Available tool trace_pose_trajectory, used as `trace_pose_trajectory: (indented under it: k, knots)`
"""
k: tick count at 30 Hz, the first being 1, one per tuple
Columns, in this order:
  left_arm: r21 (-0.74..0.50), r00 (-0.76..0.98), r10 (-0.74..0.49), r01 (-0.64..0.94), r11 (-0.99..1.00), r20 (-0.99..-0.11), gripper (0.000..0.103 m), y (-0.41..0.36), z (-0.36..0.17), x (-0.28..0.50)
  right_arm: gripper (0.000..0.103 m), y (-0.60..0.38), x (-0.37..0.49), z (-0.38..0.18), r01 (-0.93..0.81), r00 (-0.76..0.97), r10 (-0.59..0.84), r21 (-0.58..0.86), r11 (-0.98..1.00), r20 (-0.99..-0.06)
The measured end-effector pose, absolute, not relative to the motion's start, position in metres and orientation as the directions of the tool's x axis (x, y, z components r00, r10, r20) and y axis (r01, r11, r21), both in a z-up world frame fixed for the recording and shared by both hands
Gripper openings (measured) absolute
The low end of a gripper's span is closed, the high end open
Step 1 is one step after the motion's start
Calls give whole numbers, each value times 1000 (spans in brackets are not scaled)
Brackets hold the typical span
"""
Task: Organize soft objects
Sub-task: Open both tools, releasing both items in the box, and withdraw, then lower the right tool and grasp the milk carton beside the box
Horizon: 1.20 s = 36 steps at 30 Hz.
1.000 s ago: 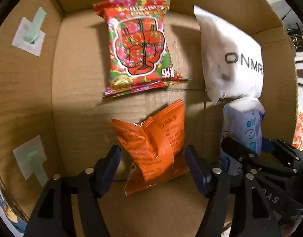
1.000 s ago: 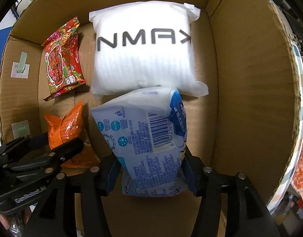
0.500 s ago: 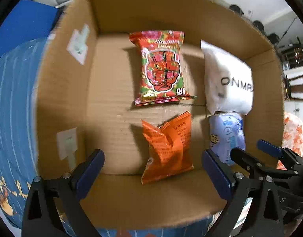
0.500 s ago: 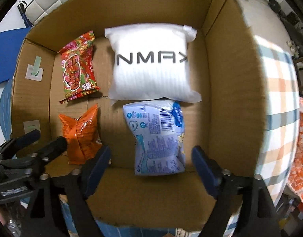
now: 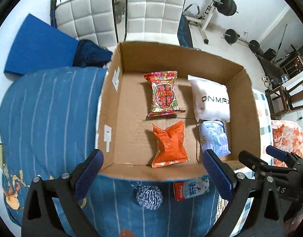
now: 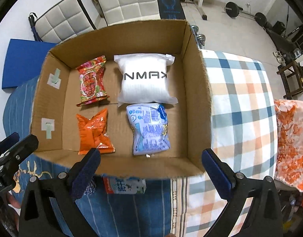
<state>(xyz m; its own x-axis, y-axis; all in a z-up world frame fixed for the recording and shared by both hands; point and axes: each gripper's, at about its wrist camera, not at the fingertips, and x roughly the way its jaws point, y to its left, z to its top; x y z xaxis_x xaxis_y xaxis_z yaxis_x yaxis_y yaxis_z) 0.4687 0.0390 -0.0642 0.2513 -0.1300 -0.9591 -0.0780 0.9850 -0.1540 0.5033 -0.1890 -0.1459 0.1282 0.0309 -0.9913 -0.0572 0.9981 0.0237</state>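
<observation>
An open cardboard box (image 5: 248, 106) (image 6: 197, 90) holds a red patterned snack bag (image 5: 164, 93) (image 6: 92, 81), a white pouch (image 5: 210, 100) (image 6: 145, 83), an orange snack bag (image 5: 169, 144) (image 6: 94, 132) and a pale blue pack (image 5: 214, 138) (image 6: 149, 130). My left gripper (image 5: 151, 173) is open and empty, above the box's near wall. My right gripper (image 6: 151, 169) is open and empty, above the same wall further right. A blue-white yarn ball (image 5: 149, 197) and a small red-blue carton (image 5: 191, 189) (image 6: 123, 185) lie in front of the box.
The box rests on a blue striped cover (image 5: 48, 118) and a plaid cloth (image 6: 240, 108). An orange floral cloth (image 6: 292, 142) lies at the right. White padded chairs (image 5: 155, 9), a blue mat (image 5: 36, 47) and gym weights (image 5: 228, 6) stand behind.
Both grippers opened, let go of the orange bag and the pale blue pack, and pulled up and back out of the box. The two packs now lie on the box floor.
</observation>
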Motion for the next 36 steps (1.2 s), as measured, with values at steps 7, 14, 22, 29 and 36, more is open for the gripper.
trace_pose_trajectory:
  k: [7, 14, 22, 29, 36]
  knots:
    - [-123, 332, -94, -68, 990, -938, 103, 24, -36, 431, 103, -188, 466, -102, -69, 222, 23, 8, 998, -975]
    - [-110, 381, -78, -64, 992, -921, 103, 17, -9, 403, 103, -191, 437, -58, -74, 295, 32, 11, 997, -955]
    - [-72, 436, -39, -60, 996, -899, 103, 11, 16, 382, 103, -191, 417, -29, -73, 345, 39, 14, 997, -938]
    - [-55, 427, -20, -70, 996, -904, 103, 15, 10, 376, 103, -188, 413, -44, -71, 302, 49, 29, 997, -952]
    - [16, 320, 51, -113, 993, -946, 103, 29, -47, 362, 103, -172, 413, -135, -113, 142, 68, 52, 992, -988]
